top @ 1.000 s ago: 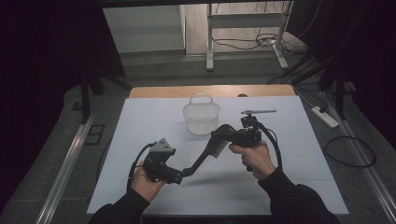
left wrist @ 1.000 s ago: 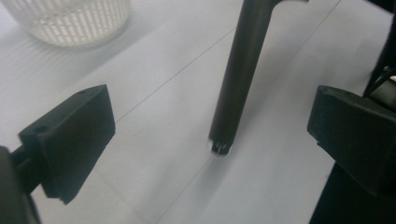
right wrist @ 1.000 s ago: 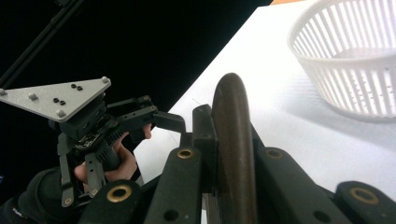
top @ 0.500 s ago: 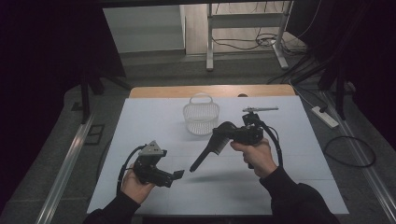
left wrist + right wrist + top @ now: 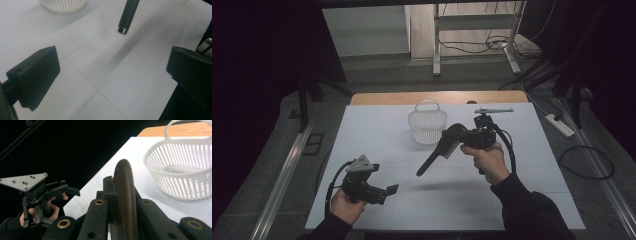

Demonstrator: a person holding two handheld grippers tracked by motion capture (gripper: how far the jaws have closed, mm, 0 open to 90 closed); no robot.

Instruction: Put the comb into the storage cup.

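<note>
The right gripper (image 5: pixel 460 134) is clamping a black comb (image 5: pixel 438 154) and holding it above the white table (image 5: pixel 377 130), just in front of the white basket (image 5: pixel 427 126), while the left gripper (image 5: pixel 387 191) is hovering with jaws apart, holding nothing.

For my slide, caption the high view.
Right claw holds a black plastic comb aloft beside a white slatted plastic basket.

White slatted basket (image 5: pixel 427 126) at the table's (image 5: pixel 377 130) far side
</note>
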